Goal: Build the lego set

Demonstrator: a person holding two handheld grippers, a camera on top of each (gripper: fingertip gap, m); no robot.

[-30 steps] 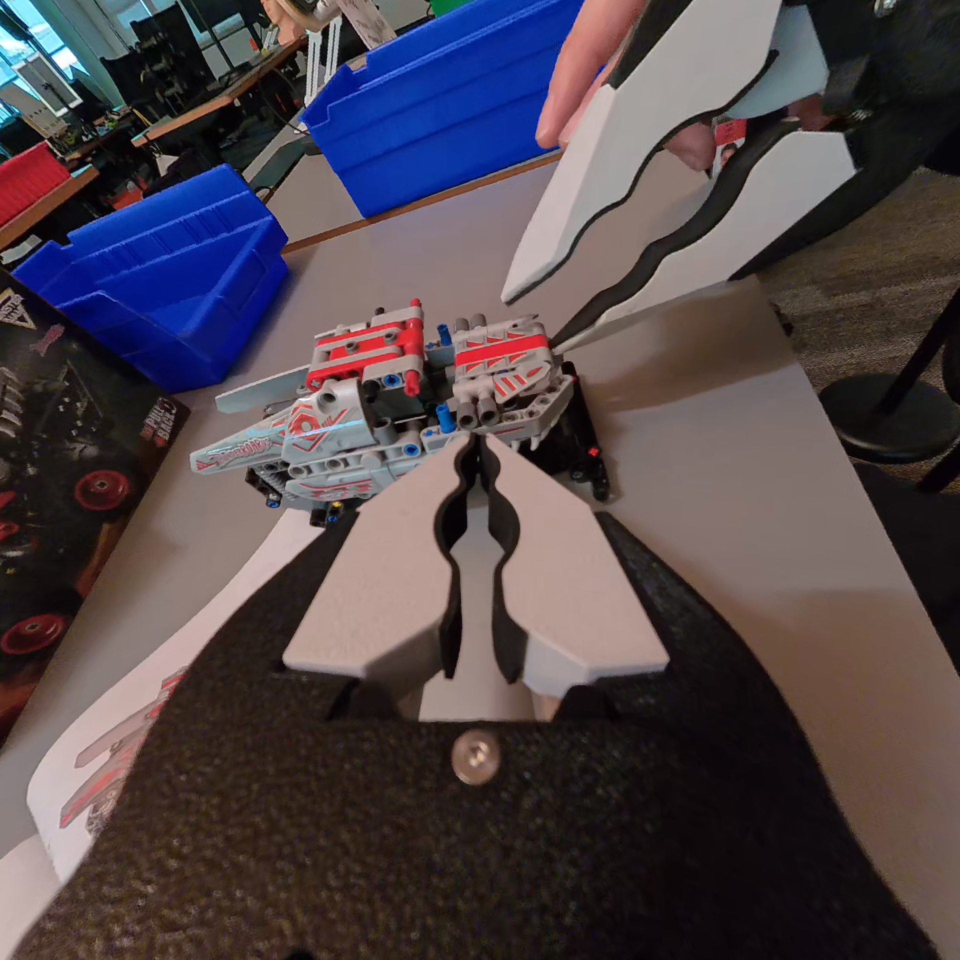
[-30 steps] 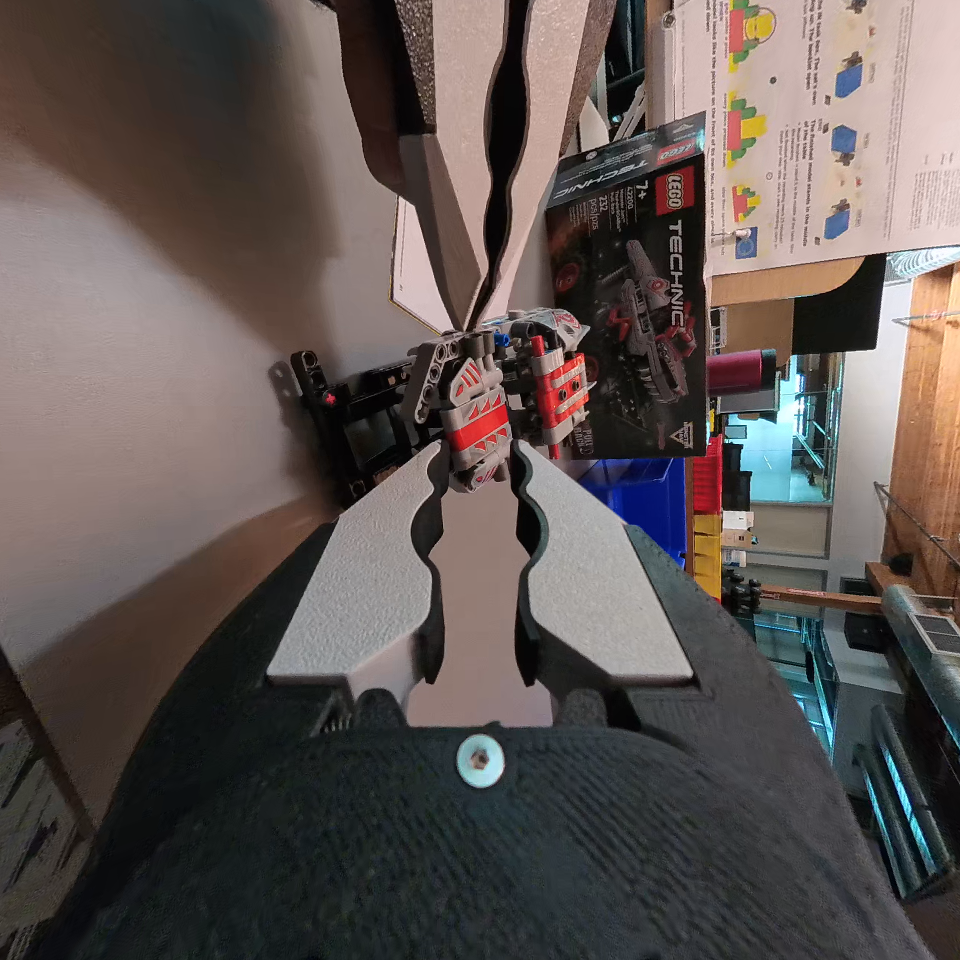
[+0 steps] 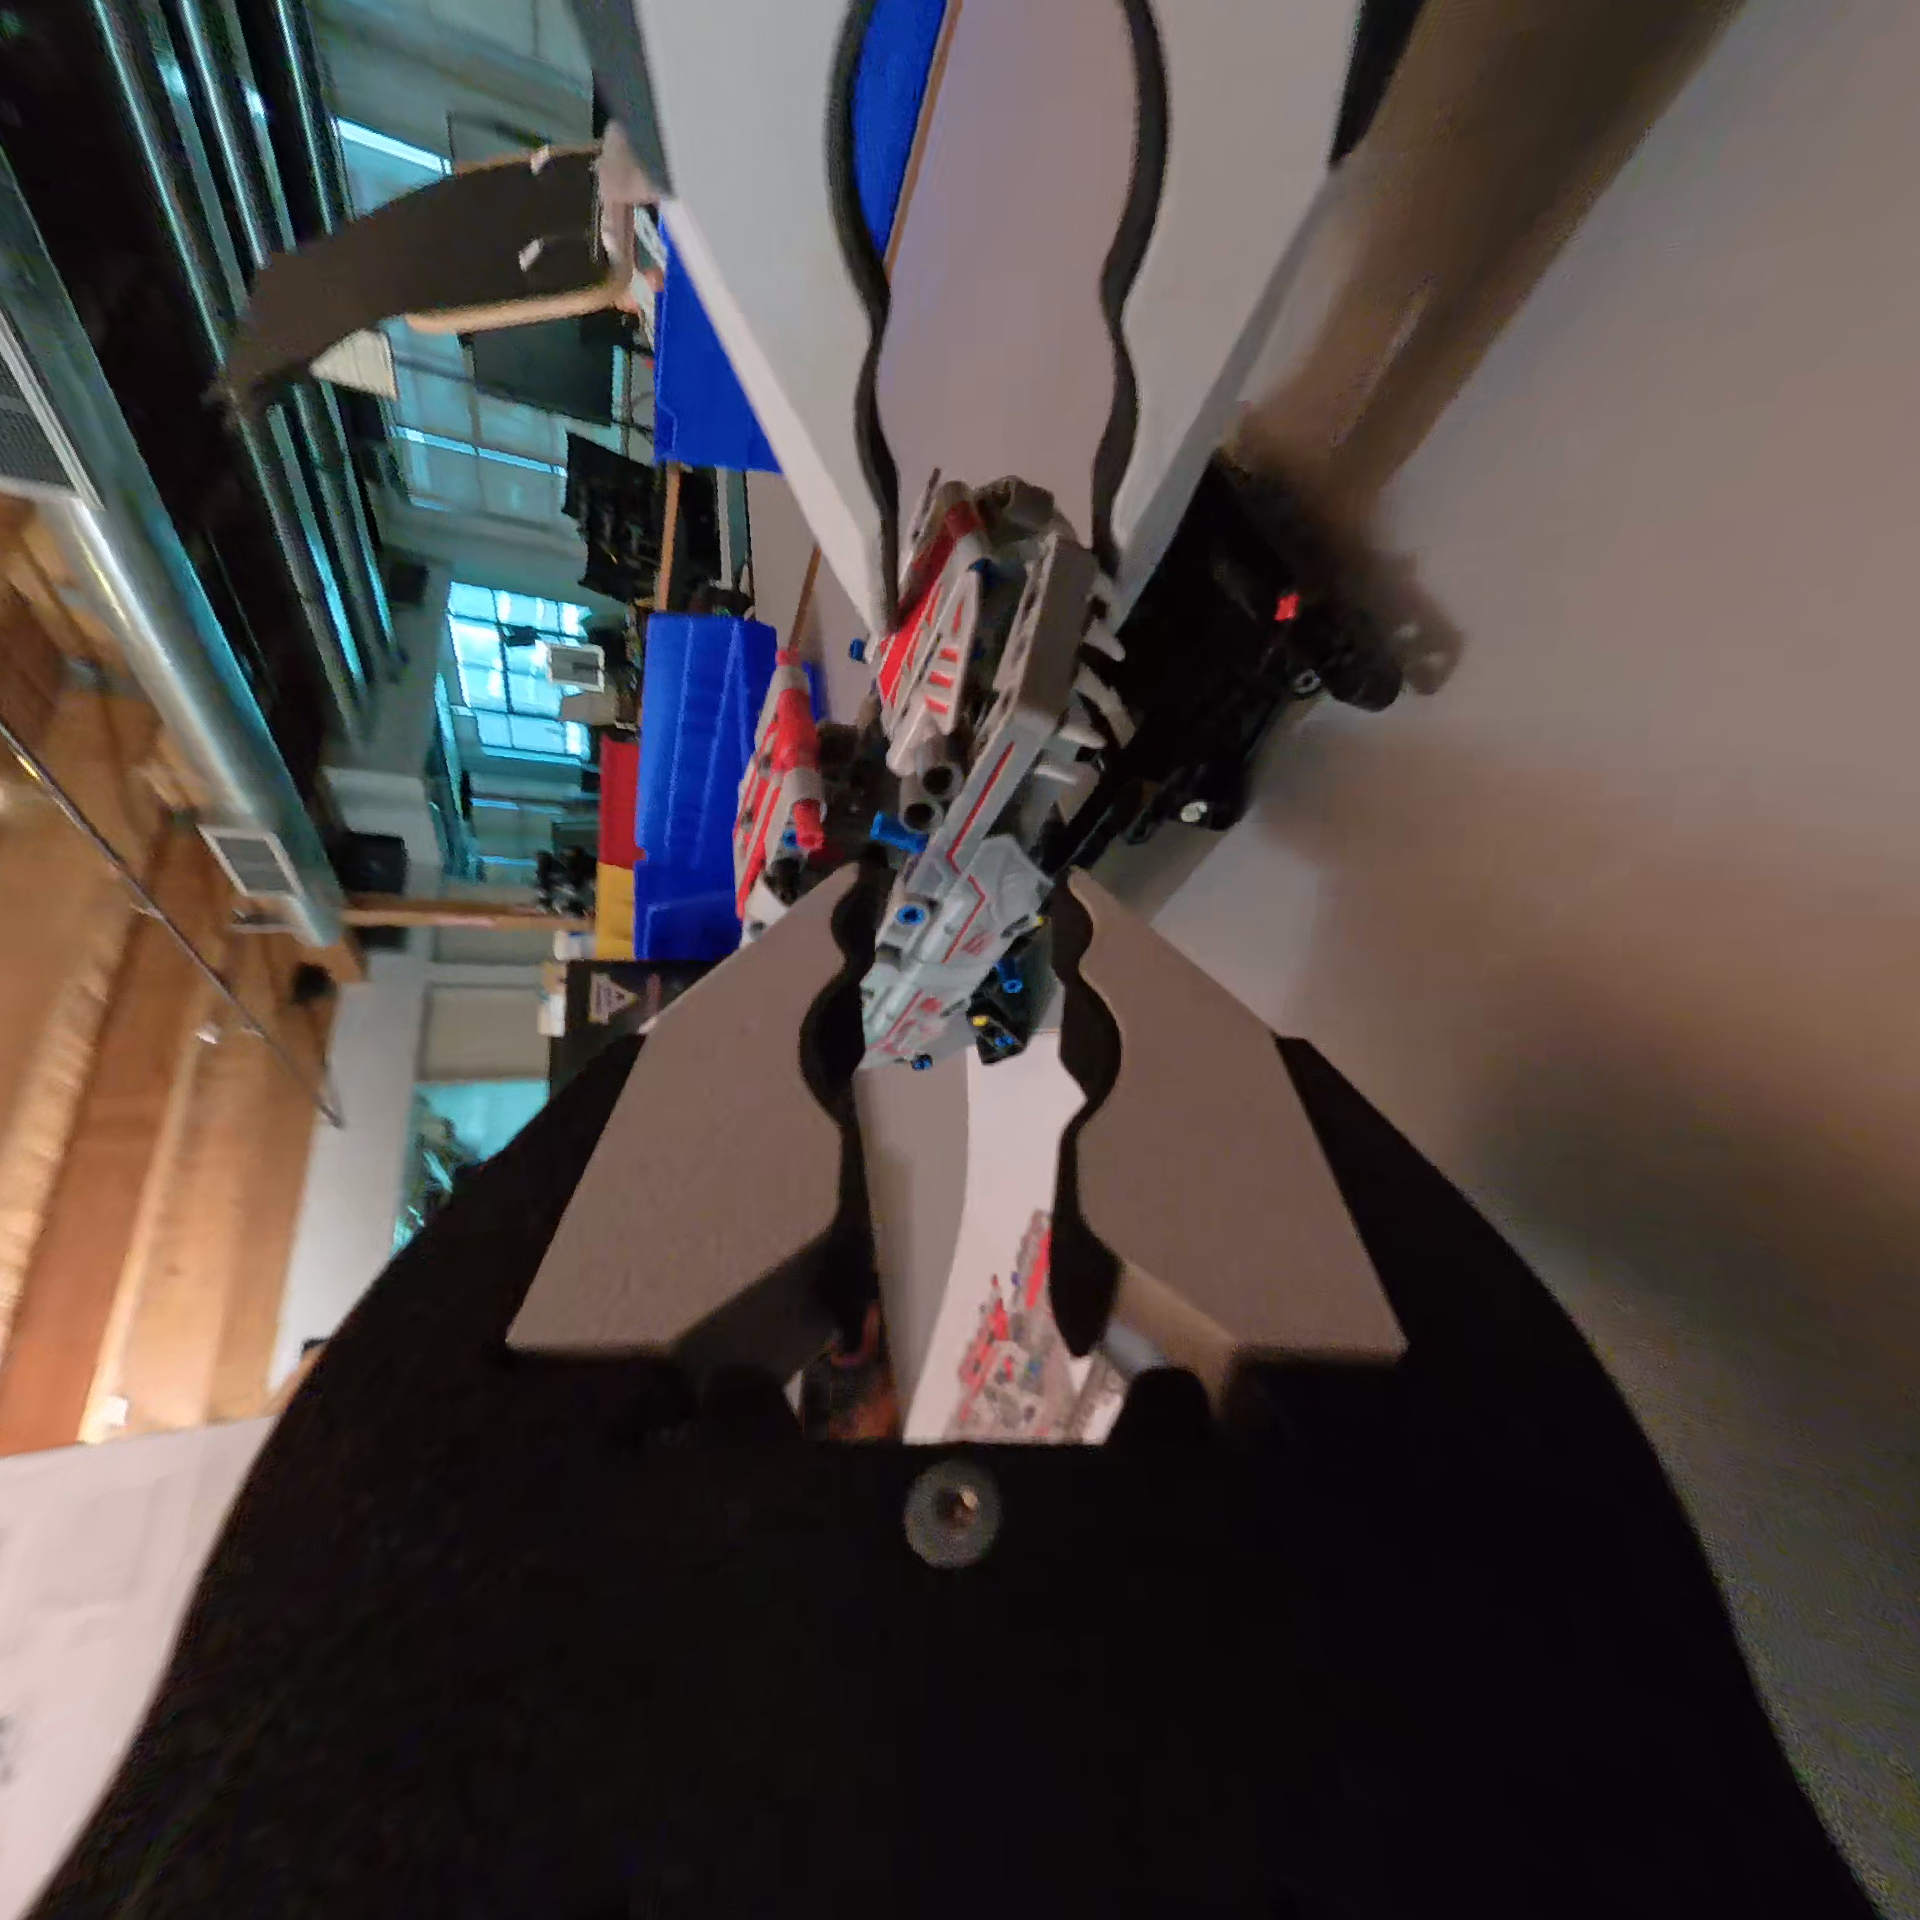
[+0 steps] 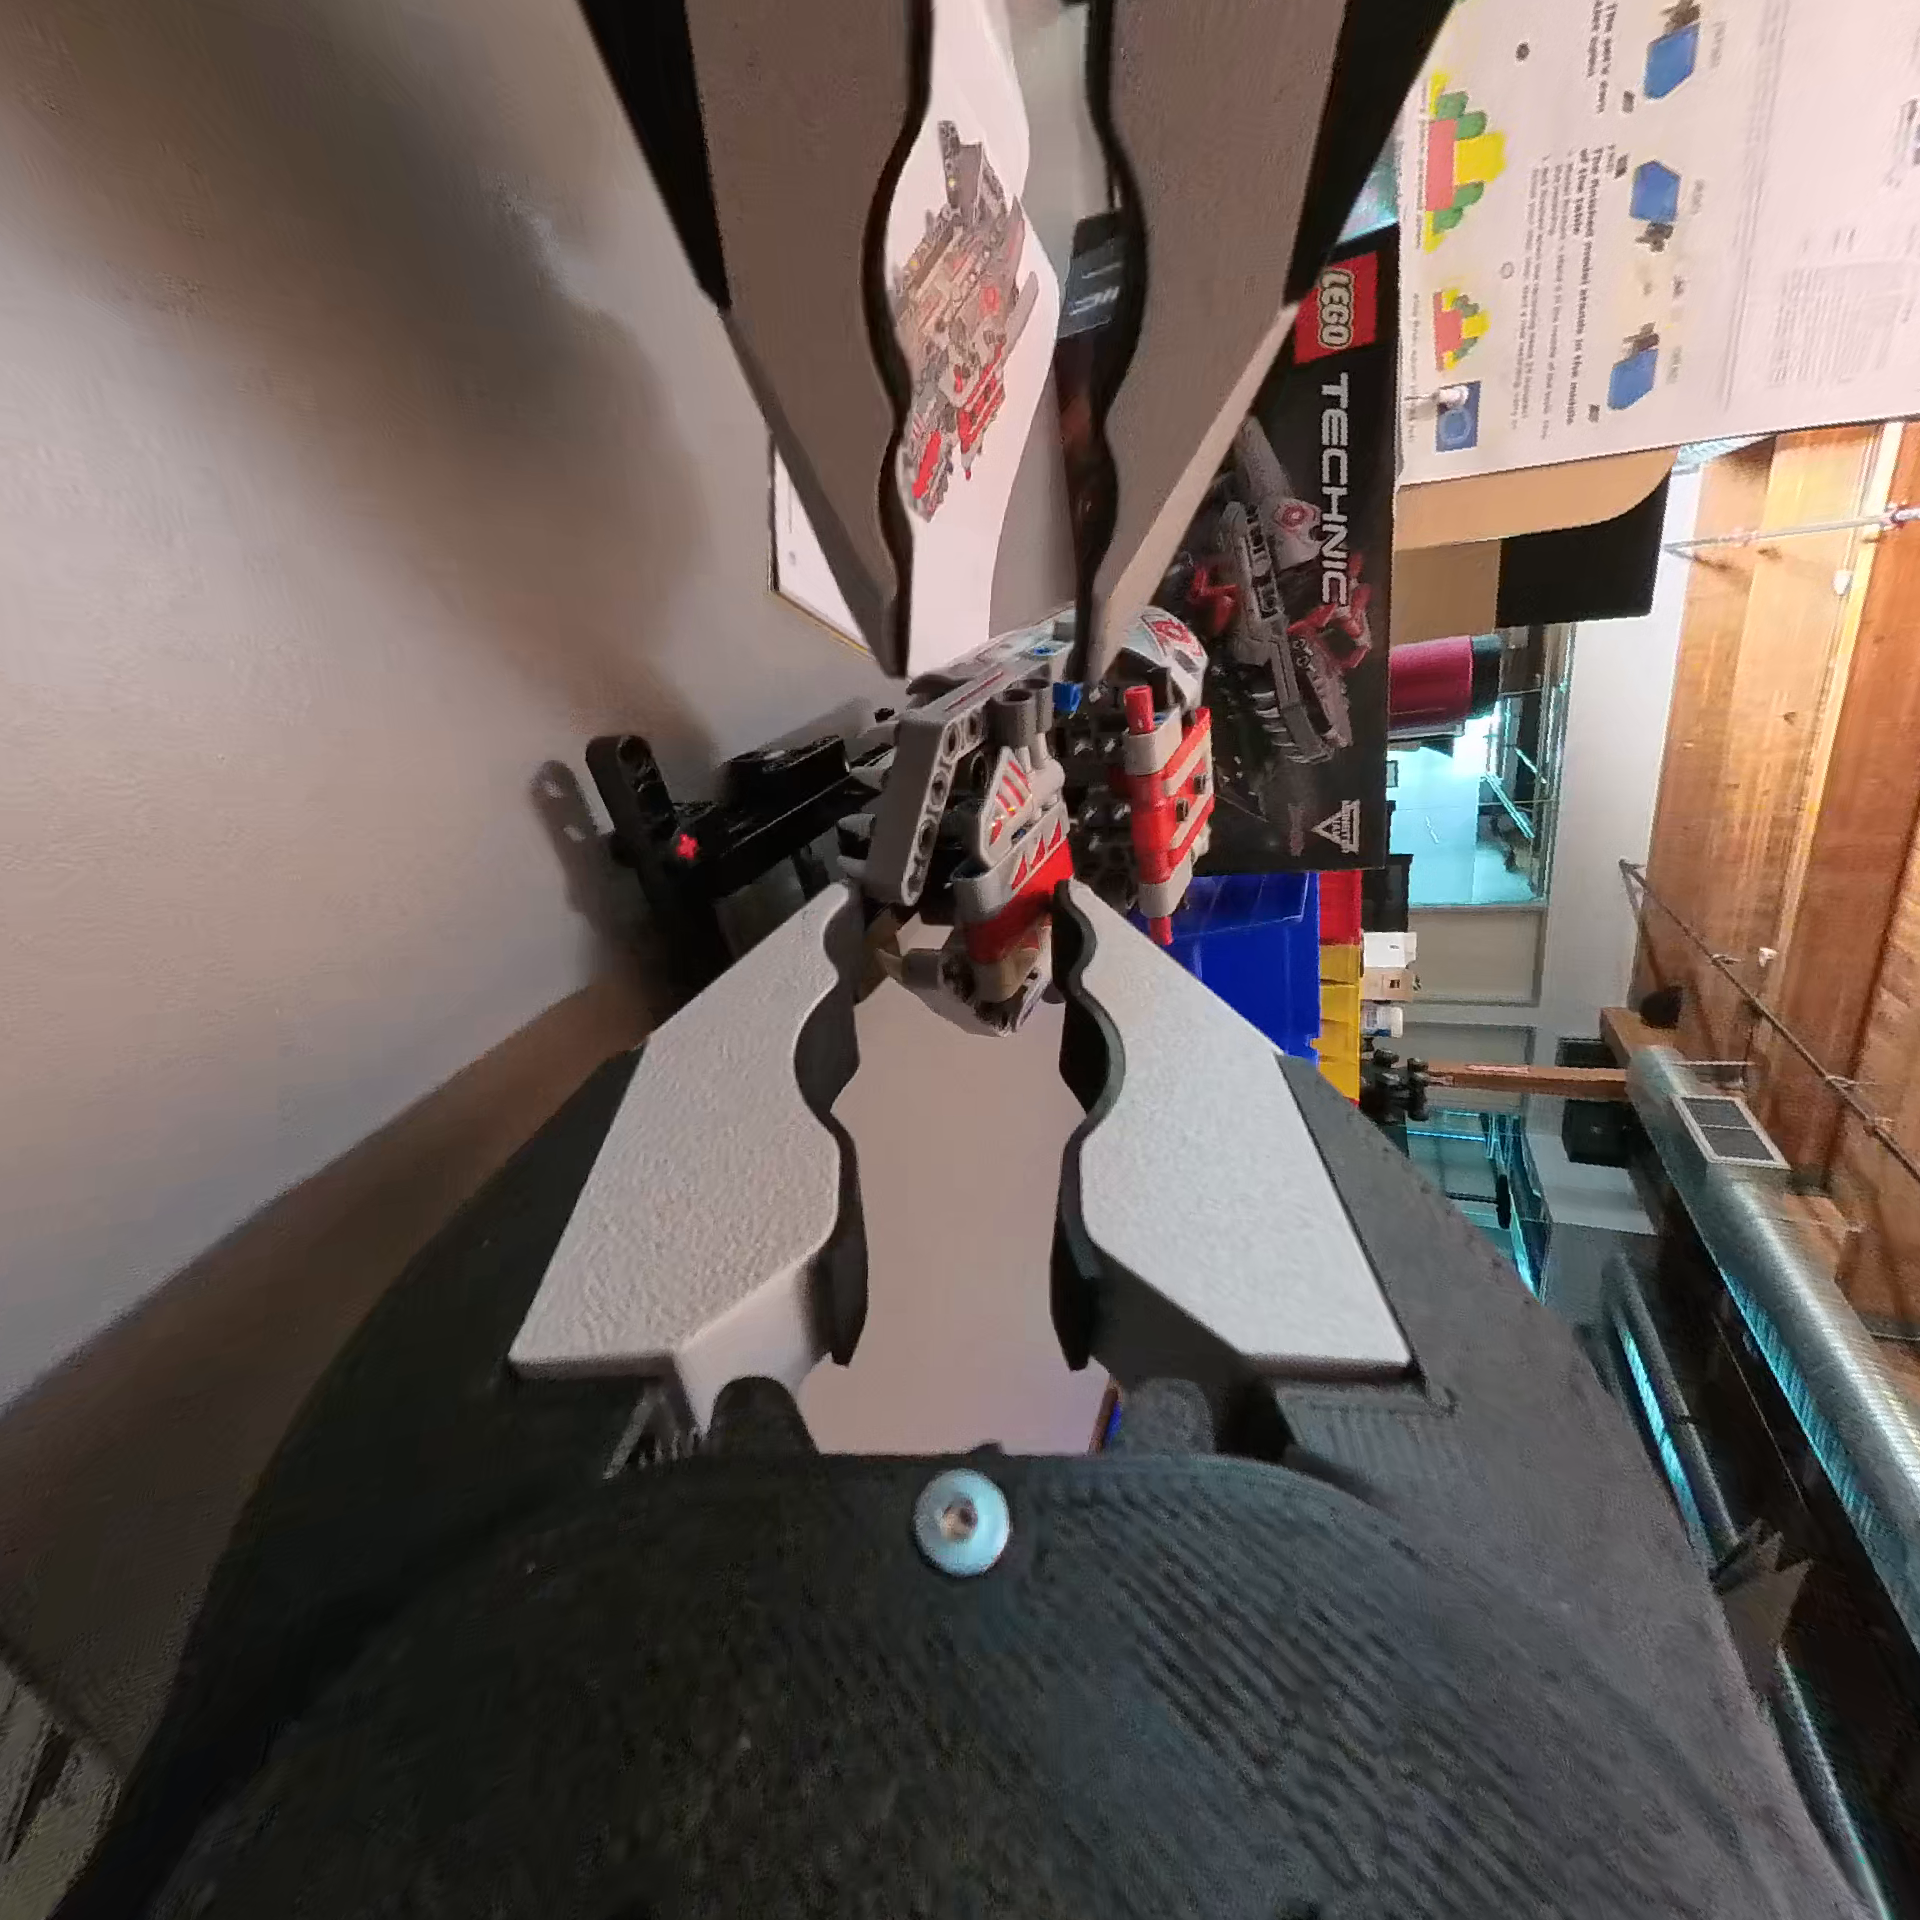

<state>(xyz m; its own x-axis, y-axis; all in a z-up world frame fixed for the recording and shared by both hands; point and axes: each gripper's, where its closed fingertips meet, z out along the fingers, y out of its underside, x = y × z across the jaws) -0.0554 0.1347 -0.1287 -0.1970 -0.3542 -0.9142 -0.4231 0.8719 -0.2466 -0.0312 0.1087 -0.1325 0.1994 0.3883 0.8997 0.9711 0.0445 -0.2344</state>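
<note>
Lego model [image 3: 966,790], a grey, red and black vehicle body of technic beams with blue pins, sits on the pale grey bench [image 3: 1621,582] between the two tools, which face each other from opposite ends. Both cameras are rolled on their sides, so the bench surface runs up the frame like a wall.

In the left wrist view, the left tool [image 3: 951,925] has its two grey, wavy-edged fingers spread apart, with the model's pointed grey nose lying in the gap between the tips; whether the fingertips press on it I cannot tell, and the tool reads as released rather than clenched. Across the model, the right tool [image 3: 992,540] reaches in from the top of the frame.

In the right wrist view, the right tool [image 4: 956,925] straddles the red and grey panelled end of the model [image 4: 997,831], its fingertips close against either side of it; firm contact is not clear. The model's black frame [image 4: 727,810] lies against the bench.

Behind the model stands the dark set box [image 4: 1288,582] with a picture of the vehicle, and a white instruction sheet [image 4: 966,343] lies on the bench beside it. Blue plastic bins [image 3: 696,790] stand farther off.
</note>
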